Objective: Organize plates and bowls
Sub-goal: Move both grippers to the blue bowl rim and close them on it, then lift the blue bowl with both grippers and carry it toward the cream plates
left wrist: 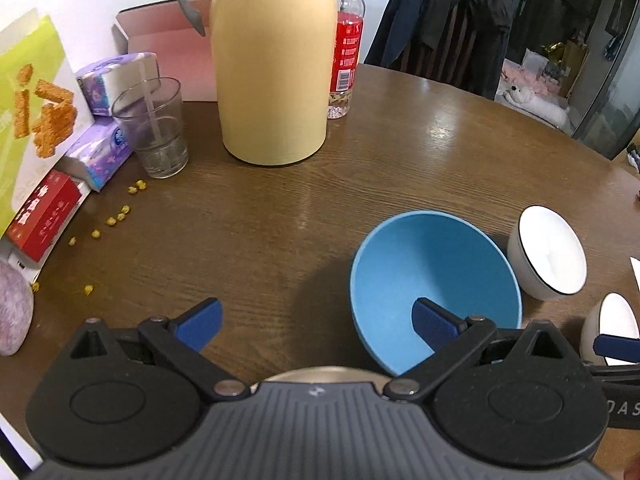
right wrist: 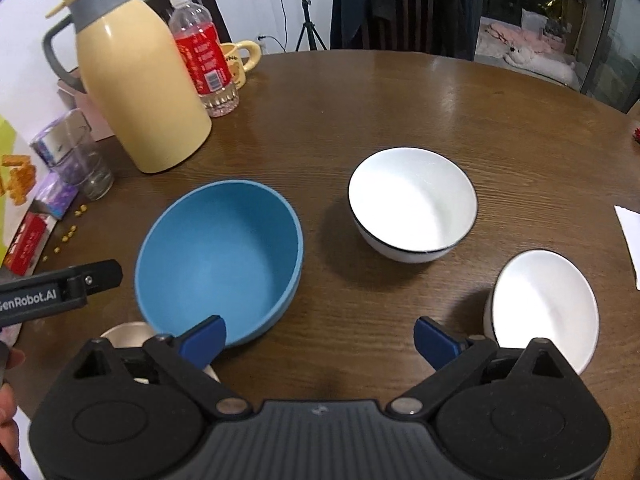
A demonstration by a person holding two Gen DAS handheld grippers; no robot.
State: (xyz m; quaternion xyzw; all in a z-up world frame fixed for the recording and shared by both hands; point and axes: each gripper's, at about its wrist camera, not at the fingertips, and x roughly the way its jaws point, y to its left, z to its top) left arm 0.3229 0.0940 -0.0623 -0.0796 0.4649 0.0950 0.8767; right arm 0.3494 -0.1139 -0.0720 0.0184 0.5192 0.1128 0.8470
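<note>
A blue bowl stands on the round wooden table. A white bowl with a dark rim stands to its right. A second white bowl is nearer, at the right. A cream-coloured dish lies partly under the blue bowl's near edge. My left gripper is open and empty, its right finger over the blue bowl. My right gripper is open and empty, between the blue bowl and the near white bowl.
A tall yellow thermos jug, a red-labelled water bottle, a glass, tissue packs and boxes crowd the table's far left. Yellow crumbs lie near them. A yellow mug stands behind the bottle. White paper lies at the right edge.
</note>
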